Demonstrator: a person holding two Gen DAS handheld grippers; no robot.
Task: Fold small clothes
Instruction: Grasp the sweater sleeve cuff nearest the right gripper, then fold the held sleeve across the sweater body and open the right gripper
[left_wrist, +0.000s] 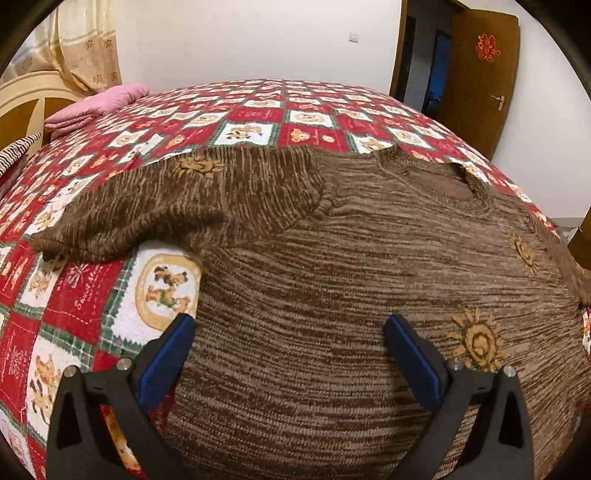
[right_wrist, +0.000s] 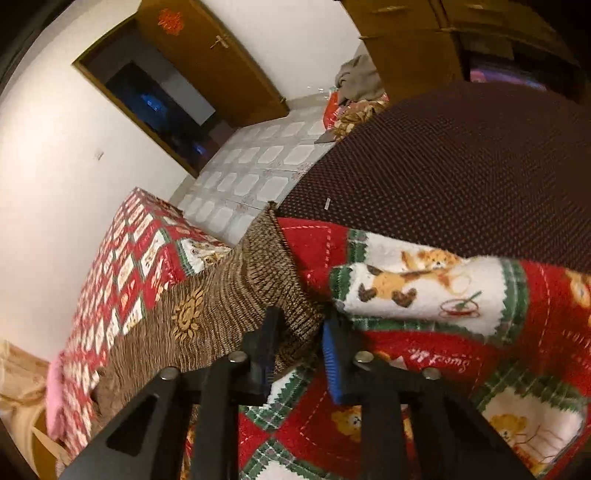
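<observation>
Looking along the left gripper (left_wrist: 290, 328), its blue-padded jaws stand wide apart with nothing pinched, poised just above the body of the brown knit sweater (left_wrist: 332, 295). That sweater lies spread flat on the red teddy-bear bedspread (left_wrist: 85, 295), neckline at the far side, one sleeve (left_wrist: 166, 206) folded in across its left shoulder. Yellow sun motifs dot the knit. Off at the far left corner of the bed sits a folded pink cloth (left_wrist: 99, 105), with a cream curtain (left_wrist: 81, 48) behind it and a brown door (left_wrist: 480, 81) open on the right.

Over to the right wrist view, tilted and a little blurred: the right gripper (right_wrist: 299, 325) has its jaws drawn narrow, and the cuff end of the sweater's other sleeve (right_wrist: 273, 280) sits between them at the bed's edge; whether the pads actually press on the knit, I can't tell. A dark dotted fabric (right_wrist: 461, 166) fills the upper right, tiled floor (right_wrist: 258, 170) beyond.
</observation>
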